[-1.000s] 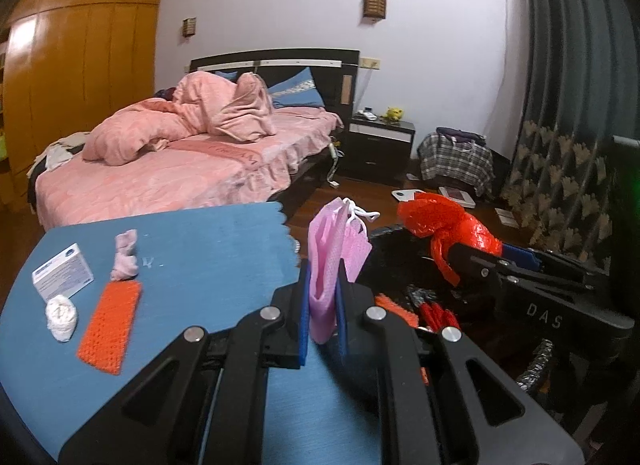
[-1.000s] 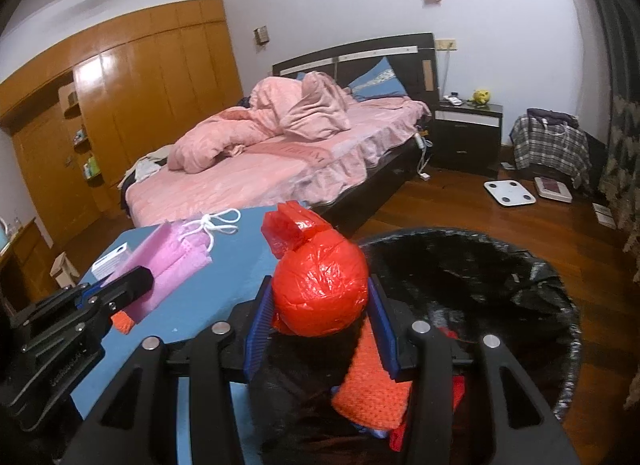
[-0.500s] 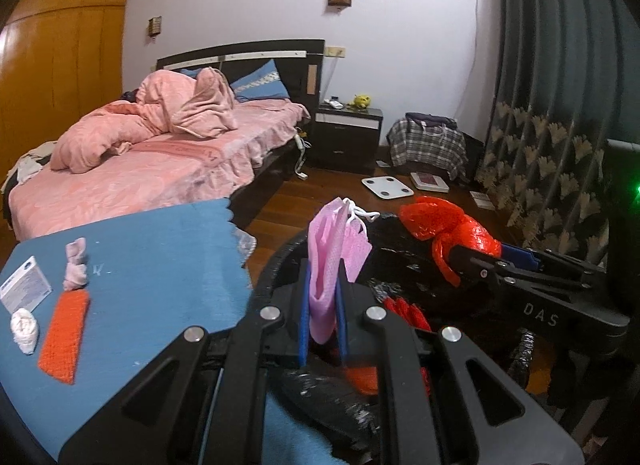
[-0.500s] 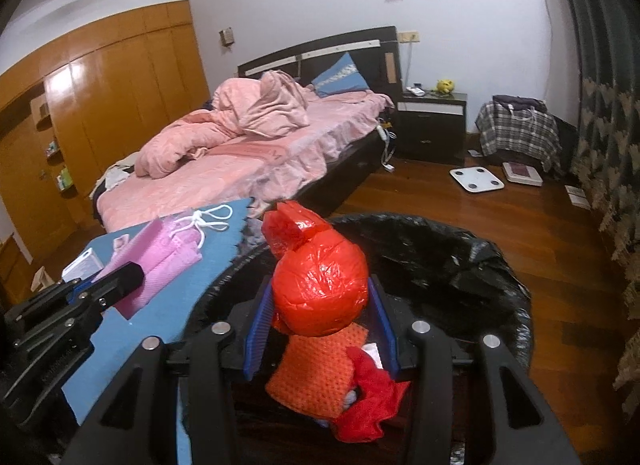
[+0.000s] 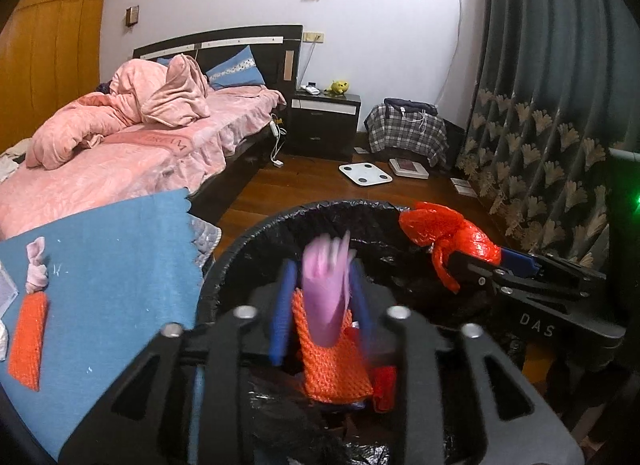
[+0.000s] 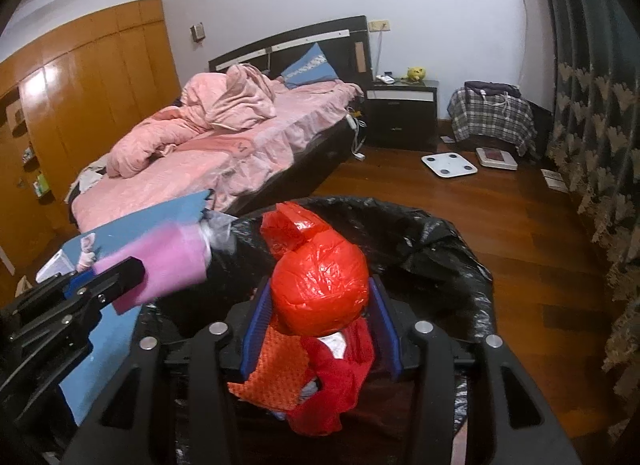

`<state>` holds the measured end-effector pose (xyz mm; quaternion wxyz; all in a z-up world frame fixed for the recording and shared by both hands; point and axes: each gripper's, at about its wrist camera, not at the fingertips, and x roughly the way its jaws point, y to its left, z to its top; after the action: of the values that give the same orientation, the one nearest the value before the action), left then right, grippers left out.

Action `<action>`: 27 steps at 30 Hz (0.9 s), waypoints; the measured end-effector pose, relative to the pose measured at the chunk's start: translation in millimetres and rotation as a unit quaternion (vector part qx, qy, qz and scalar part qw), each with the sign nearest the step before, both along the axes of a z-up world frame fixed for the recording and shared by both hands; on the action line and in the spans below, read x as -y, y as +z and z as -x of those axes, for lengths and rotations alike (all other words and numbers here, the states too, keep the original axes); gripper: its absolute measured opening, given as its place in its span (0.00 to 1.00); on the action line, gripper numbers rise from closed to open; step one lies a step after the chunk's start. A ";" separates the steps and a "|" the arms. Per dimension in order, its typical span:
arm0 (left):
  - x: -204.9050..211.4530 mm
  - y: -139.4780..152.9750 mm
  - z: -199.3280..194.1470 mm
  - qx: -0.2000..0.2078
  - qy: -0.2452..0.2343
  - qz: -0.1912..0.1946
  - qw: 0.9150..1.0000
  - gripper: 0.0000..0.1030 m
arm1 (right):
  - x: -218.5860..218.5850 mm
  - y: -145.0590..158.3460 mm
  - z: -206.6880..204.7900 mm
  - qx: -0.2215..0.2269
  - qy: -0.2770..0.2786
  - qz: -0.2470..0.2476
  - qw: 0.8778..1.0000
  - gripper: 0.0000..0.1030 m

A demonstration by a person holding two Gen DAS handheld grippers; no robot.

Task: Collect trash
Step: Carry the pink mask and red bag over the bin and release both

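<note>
Both grippers hang over the black-lined trash bin (image 5: 256,241) (image 6: 440,233). My left gripper (image 5: 322,265) is opening its jaws. The pink face mask (image 5: 326,305) is blurred between the spread blue pads and is slipping down, free of them. From the right wrist view the mask (image 6: 168,261) shows at the left gripper's tip (image 6: 132,269). My right gripper (image 6: 320,285) has a knotted red plastic bag (image 6: 320,289) between its pads; its jaws are starting to open, and the bag still sits sharp and in place. Orange netting (image 5: 332,365) and red scraps lie inside the bin.
The blue table (image 5: 120,245) left of the bin carries an orange net strip (image 5: 28,345) and a pink knotted scrap (image 5: 36,265). Behind are a pink bed (image 5: 140,161), a dark nightstand (image 5: 324,125), a white scale (image 5: 364,175) on the wood floor and curtains (image 5: 540,105) at right.
Both grippers moved off the table to above the bin and sank slightly. The left jaws opened and the pink mask began dropping. The right pads spread a little around the red bag.
</note>
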<state>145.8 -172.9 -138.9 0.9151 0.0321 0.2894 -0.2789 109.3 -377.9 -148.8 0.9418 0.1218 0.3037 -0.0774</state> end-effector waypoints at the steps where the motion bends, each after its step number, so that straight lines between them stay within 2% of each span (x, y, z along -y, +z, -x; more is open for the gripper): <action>1: -0.9 -1.0 0.0 -0.001 0.001 0.001 1.000 0.36 | 1.7 -0.8 1.0 0.000 -0.003 0.000 1.000 0.58; 3: -4.5 -2.6 0.3 0.000 0.005 0.001 1.000 0.46 | 2.7 -0.7 1.3 0.000 -0.008 0.002 1.000 0.64; 4: -6.9 -3.4 0.5 0.001 0.010 -0.001 1.000 0.50 | 2.3 -1.0 0.8 0.000 -0.008 0.003 1.000 0.70; 5: -8.6 -3.3 0.2 0.001 0.015 -0.001 1.000 0.59 | 1.8 -0.7 1.1 0.000 -0.011 0.006 1.000 0.79; 6: -12.2 -3.0 0.0 0.002 0.022 0.000 1.000 0.66 | 1.0 0.0 1.6 0.000 -0.016 0.010 1.000 0.85; 7: -16.2 -2.3 -0.2 0.004 0.028 0.003 1.000 0.68 | 0.5 0.6 1.4 0.001 -0.019 0.013 1.000 0.92; 8: -21.0 -2.2 -0.1 0.005 0.032 0.006 0.999 0.70 | -1.1 1.7 1.3 0.004 -0.023 0.017 1.000 0.94; 15: -54.0 -1.7 0.2 0.009 0.064 -0.003 0.998 0.79 | -11.8 3.5 -3.5 0.001 -0.012 0.013 1.000 0.94; 27: -135.9 -4.0 1.3 0.003 0.150 -0.011 0.989 0.82 | -72.4 12.8 -17.8 0.009 0.049 0.013 0.999 0.94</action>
<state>144.5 -37.0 -142.9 0.9471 -0.0011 0.2910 -0.1355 127.2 -305.5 -136.0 0.9488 0.0947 0.2994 -0.0336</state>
